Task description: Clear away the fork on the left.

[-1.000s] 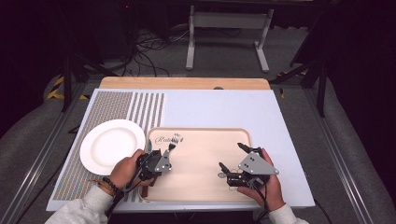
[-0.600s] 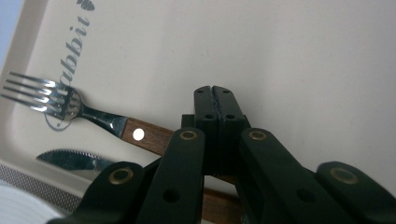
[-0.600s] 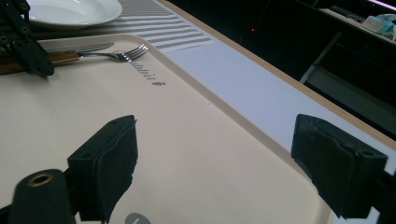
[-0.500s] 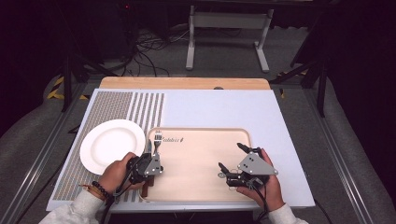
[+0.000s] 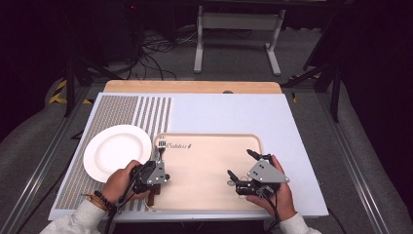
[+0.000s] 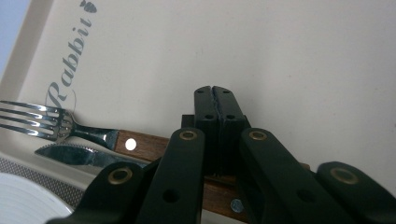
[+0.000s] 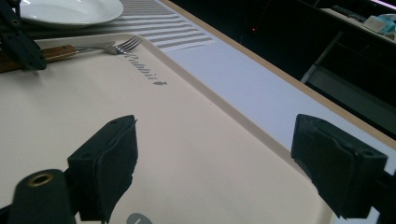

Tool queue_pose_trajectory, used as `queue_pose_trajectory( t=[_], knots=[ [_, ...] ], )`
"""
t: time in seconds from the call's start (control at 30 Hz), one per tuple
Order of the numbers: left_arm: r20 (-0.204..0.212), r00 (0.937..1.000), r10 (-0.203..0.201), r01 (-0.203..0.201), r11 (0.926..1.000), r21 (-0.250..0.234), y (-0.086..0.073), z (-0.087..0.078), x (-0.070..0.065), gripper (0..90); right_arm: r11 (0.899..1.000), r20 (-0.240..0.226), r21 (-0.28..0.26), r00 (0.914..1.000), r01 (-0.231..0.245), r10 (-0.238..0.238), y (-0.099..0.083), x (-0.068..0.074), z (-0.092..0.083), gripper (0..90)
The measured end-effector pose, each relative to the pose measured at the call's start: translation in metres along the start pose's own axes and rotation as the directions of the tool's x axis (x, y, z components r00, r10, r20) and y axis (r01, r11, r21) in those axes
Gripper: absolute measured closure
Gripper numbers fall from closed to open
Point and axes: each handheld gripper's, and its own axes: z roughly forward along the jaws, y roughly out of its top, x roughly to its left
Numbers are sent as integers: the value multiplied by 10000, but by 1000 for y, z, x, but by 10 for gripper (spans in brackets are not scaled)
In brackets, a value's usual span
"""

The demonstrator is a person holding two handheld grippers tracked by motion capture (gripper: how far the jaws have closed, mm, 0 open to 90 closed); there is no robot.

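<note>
Left gripper (image 5: 155, 176) slid back toward the tray's (image 5: 214, 200) left edge; fork (image 6: 60, 127) came with it. Jaws shut tight over the fork's wooden handle, knife (image 6: 70, 155) just beside, plate (image 5: 117, 151) left of both. Likely dragging cutlery off the tray. Right gripper (image 5: 241, 170) unmoved, jaws spread wide, holding nothing.

**Around the work: plate, mat, stand**

White plate (image 5: 117, 151) sits empty on the table's (image 5: 234, 114) left side, partly over a striped grey mat (image 5: 141, 109). Wooden board edge (image 5: 192, 87) runs along the far side. Beyond: metal stand (image 5: 237, 22) w/ two legs, cables (image 5: 151, 48) tangled on the floor.
</note>
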Motion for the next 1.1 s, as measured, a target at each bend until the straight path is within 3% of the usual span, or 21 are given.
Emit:
queue_pose_trajectory(
  t=[0.6, 1.1],
  knots=[
    [-387, 9991, -181, 140, 9943, -1055, -1, -15, 5, 882, 10000, -15, 17, 10000, 17, -17, 0, 1, 1, 157],
    [-881, 9950, -464, 269, 9773, -2101, -3, -32, 10, 833, 10000, -12, -8, 10000, 29, -29, 0, 1, 0, 157]
  ],
)
